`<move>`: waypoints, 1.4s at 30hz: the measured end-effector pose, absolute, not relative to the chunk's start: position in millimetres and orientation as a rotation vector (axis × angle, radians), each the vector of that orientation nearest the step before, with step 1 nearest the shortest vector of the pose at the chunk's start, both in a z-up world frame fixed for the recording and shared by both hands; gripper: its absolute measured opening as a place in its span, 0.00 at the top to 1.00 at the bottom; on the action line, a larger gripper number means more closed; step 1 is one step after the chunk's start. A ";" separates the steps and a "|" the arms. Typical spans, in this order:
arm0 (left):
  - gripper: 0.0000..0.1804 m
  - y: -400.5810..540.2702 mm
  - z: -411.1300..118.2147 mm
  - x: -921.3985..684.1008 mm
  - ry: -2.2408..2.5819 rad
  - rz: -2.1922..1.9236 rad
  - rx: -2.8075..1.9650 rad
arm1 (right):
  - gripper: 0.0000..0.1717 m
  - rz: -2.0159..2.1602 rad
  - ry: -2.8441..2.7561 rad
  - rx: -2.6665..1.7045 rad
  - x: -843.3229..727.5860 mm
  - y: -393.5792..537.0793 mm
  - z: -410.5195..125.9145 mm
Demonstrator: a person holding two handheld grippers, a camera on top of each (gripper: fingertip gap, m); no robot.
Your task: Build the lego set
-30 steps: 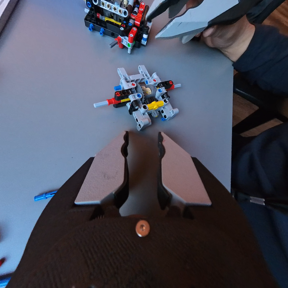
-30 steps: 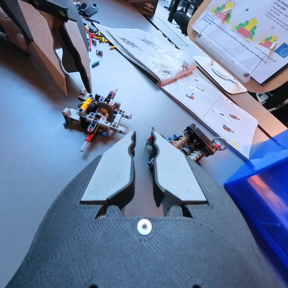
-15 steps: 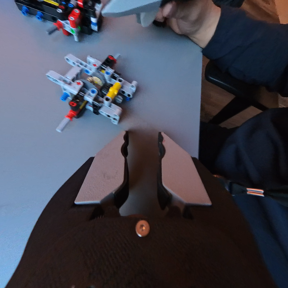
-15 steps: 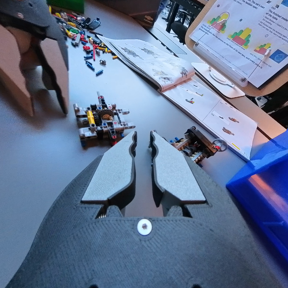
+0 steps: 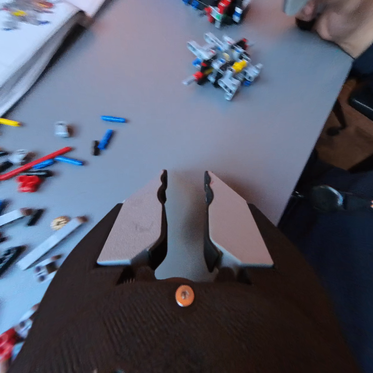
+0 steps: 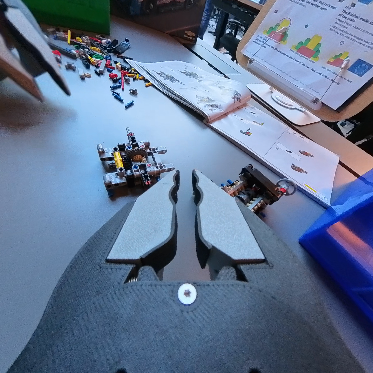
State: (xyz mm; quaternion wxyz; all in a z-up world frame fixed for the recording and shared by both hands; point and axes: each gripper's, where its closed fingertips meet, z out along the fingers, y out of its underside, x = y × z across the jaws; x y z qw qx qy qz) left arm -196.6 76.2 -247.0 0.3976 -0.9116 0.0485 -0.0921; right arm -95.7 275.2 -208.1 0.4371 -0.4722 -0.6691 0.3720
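My left gripper (image 5: 185,173) hangs open and empty over bare grey table (image 5: 161,101). A small grey building-brick gear assembly with a yellow piece (image 5: 224,64) lies ahead to its right. Loose coloured pieces (image 5: 40,161) lie to its left. My right gripper (image 6: 184,173) has its jaws close together with a narrow gap and nothing between them. It sits between the gear assembly (image 6: 133,161) on its left and a black assembly with a small grey wheel (image 6: 260,187) on its right. The left gripper (image 6: 55,96) also shows at the far left of the right wrist view.
An open instruction booklet (image 6: 201,84) lies behind the assemblies. A blue bin (image 6: 347,232) stands at the right. A stand with a printed sheet (image 6: 312,40), a green box (image 6: 70,14) and a dark box (image 6: 161,16) are at the back. The table edge (image 5: 314,161) and a hand (image 5: 339,26) are to the right. Across from one pair of fingers to the other is roughly 25 cm.
My left gripper has swung away from the gear assembly towards the loose pieces, still open. My right gripper's jaws have narrowed on air, and it has drawn back slightly.
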 end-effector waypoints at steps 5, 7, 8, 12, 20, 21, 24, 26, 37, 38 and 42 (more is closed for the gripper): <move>0.85 89.1 -239.3 -236.7 0.080 -0.142 -2.312 | 0.95 0.911 -1.674 -1.177 -96.8 275.1 -210.3; 0.86 97.7 -239.7 -245.7 0.127 -0.098 -2.328 | 0.95 0.913 -1.678 -1.178 -97.0 274.7 -210.7; 0.87 102.9 -239.1 -247.8 0.160 -0.090 -2.333 | 0.95 0.914 -1.679 -1.178 -97.1 274.6 -210.8; 0.90 125.2 -237.6 -257.6 0.351 -0.033 -2.374 | 0.95 0.925 -1.681 -1.173 -96.9 273.9 -210.3; 0.91 148.5 -248.9 -275.8 0.862 0.059 -2.505 | 0.95 0.999 -1.676 -1.168 -95.6 272.0 -206.0; 0.92 149.9 -249.6 -273.4 0.927 0.042 -2.504 | 0.95 1.009 -1.675 -1.168 -95.5 271.7 -205.4; 0.94 153.1 -254.3 -266.5 1.107 -0.001 -2.501 | 0.95 1.031 -1.677 -1.162 -95.1 270.3 -204.2; 0.95 154.3 -260.8 -264.6 1.191 -0.028 -2.516 | 0.95 1.045 -1.680 -1.157 -95.0 269.0 -203.4; 1.00 155.5 -268.9 -253.2 1.008 -0.065 -2.612 | 0.95 1.084 -1.675 -1.133 -92.9 264.0 -199.1; 1.00 155.6 -268.8 -253.5 0.968 -0.045 -2.618 | 0.95 1.082 -1.673 -1.132 -92.5 263.8 -198.8; 0.96 147.8 -261.2 -229.8 0.826 -0.083 -2.597 | 0.95 1.074 -1.666 -1.132 -89.8 263.2 -198.3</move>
